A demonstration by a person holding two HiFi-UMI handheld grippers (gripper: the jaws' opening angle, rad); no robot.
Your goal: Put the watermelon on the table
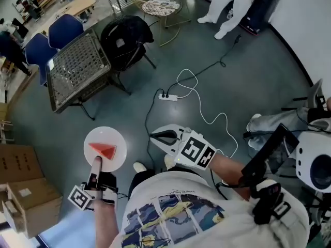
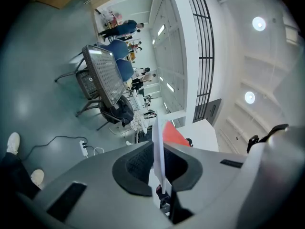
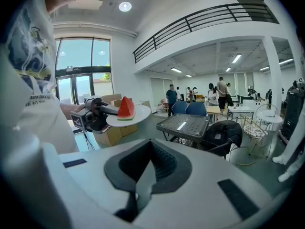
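L gripper (image 1: 96, 165) clamps rim of white plate (image 1: 118, 138) (plate level), watermelon (image 1: 103, 150) wedge sitting on it; R gripper (image 1: 158, 137) jaws pressed together, empty.

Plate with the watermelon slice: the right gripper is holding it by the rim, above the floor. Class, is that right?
No. The left gripper holds the plate by its rim, with the watermelon on it, above the floor; the head view shows it.
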